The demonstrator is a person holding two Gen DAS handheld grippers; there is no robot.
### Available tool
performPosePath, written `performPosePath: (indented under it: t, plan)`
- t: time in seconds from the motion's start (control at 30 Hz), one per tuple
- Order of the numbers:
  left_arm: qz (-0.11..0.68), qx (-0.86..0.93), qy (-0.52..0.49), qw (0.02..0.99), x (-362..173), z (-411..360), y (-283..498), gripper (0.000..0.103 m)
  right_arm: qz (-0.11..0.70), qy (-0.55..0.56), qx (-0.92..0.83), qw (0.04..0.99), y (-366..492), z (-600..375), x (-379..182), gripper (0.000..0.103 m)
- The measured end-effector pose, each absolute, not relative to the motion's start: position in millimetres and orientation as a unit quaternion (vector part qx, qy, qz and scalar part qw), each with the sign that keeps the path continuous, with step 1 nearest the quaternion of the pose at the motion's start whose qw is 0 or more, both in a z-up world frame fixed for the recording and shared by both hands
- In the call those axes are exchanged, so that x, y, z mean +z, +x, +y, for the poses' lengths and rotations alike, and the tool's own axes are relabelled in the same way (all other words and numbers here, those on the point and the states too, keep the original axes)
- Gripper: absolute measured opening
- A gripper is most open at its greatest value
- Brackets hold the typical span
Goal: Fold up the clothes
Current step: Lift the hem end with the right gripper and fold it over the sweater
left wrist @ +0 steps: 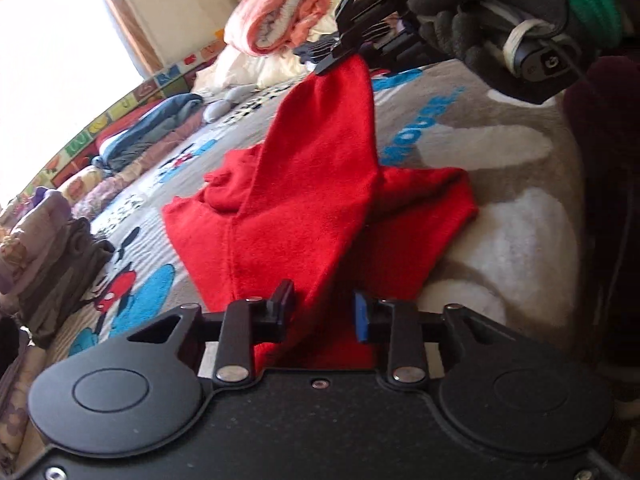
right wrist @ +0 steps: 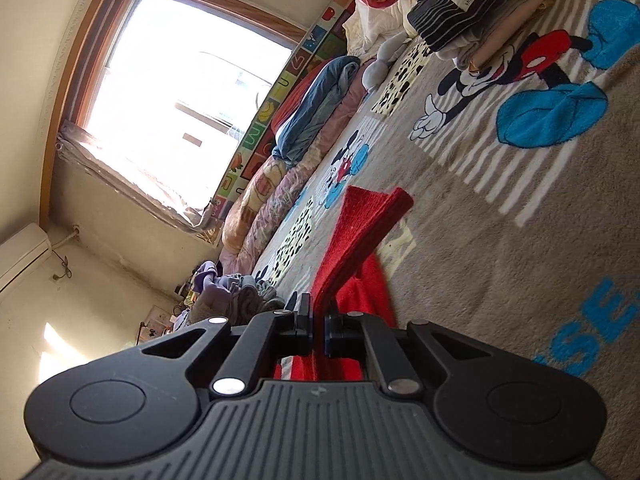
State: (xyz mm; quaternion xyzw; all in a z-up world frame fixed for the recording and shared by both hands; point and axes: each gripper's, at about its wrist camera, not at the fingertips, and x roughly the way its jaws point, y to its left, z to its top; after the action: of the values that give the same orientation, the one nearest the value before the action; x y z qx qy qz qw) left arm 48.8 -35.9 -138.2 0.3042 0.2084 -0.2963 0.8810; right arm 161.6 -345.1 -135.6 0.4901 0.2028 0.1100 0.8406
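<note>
A red garment (left wrist: 304, 184) lies on a grey cartoon-print blanket (left wrist: 500, 152). One end of it is lifted into a sloping fold. My right gripper (left wrist: 324, 66), held by a dark gloved hand (left wrist: 480, 8), is shut on the upper tip of that fold. In the right wrist view the red garment (right wrist: 360, 220) runs out from between the right gripper's (right wrist: 317, 334) nearly closed fingers. My left gripper (left wrist: 323, 312) sits at the near edge of the garment. Its jaws stand partly apart with red cloth lying between them, and the pads do not visibly press on it.
A stack of folded clothes (right wrist: 472, 8) with a striped piece on top sits far across the blanket (right wrist: 520, 240). A rolled pink blanket (left wrist: 280, 12) and rolled bedding (right wrist: 312, 112) line the wall under the window. A heap of brown and purple clothes (left wrist: 52, 240) lies at the left.
</note>
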Motion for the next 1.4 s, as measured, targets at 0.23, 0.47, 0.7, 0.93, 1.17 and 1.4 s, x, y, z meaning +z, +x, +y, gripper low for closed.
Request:
performPosePath:
  t: [0.23,0.47,0.7,0.93,1.17,1.4]
  plan:
    - [0.205,-0.291,0.090,0.930,-88.1,52.8,66.9,0.035,0.218,0.491,0.101,0.837,159.0,-353.9,-153.5,0.007]
    - [0.223,-0.253,0.066,0.939,-94.9,57.3,84.4,0.025,0.215,0.477,0.113,0.845,162.6,-352.5,-147.6,0.007]
    - [0.287,-0.301,0.140,0.899,-136.7,4.3,85.6,0.019,0.216,0.466,0.121,0.849,167.1,-351.9,-137.4,0.007]
    - [0.259,-0.310,0.095,0.910,-113.0,21.0,84.8,0.020,0.224,0.451,0.130,0.854,172.1,-350.3,-127.7,0.007]
    - [0.299,-0.313,0.123,0.893,-130.8,3.3,103.8,0.020,0.231,0.430,0.133,0.862,175.7,-343.1,-110.7,0.007]
    - [0.255,-0.356,0.077,0.896,-105.7,21.6,104.5,0.025,0.257,0.387,0.112,0.879,181.3,-330.8,-89.2,0.007]
